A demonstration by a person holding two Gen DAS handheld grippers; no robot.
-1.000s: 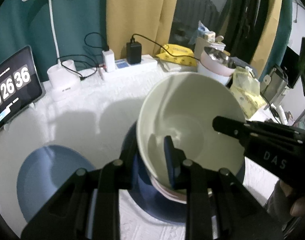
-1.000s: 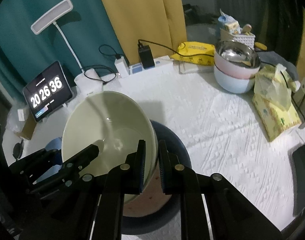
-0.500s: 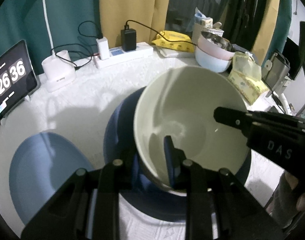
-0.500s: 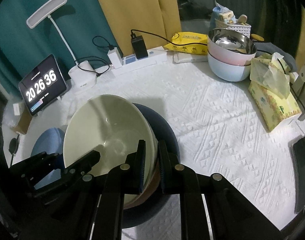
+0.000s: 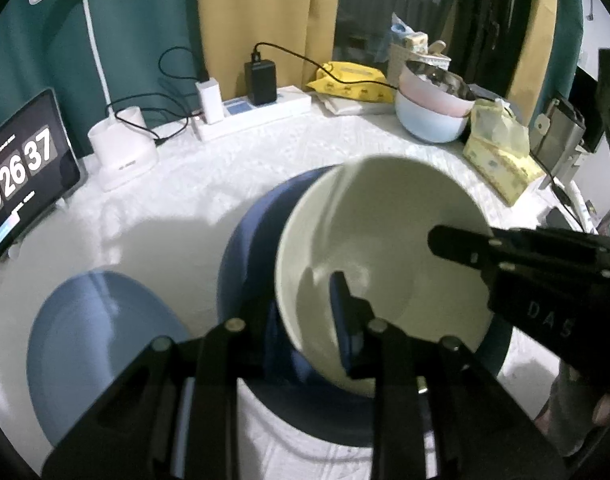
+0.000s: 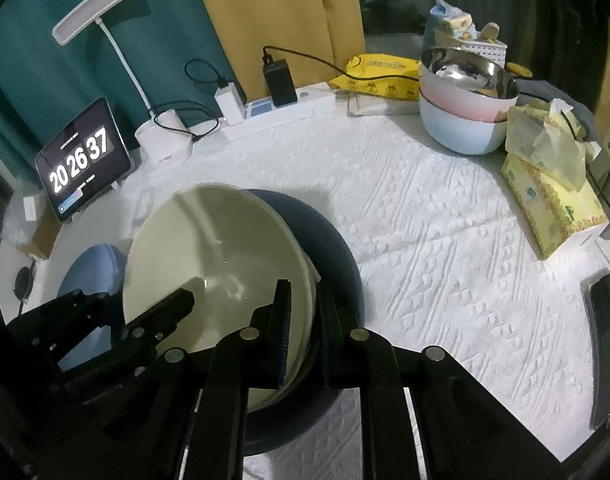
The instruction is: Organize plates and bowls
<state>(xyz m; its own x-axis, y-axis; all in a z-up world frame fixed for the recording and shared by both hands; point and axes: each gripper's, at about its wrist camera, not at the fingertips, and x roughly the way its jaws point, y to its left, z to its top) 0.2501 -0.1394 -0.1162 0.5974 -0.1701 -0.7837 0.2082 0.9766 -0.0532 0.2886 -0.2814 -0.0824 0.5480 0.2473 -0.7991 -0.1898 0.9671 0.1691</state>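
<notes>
We see the table with the dark blue plate at its near middle and a light blue plate lying apart to its left, not yet stacked. The cream bowl sits tilted over the dark plate. The right gripper pinches its rim; the left gripper, jaws just easing apart, straddles the opposite rim.
</notes>
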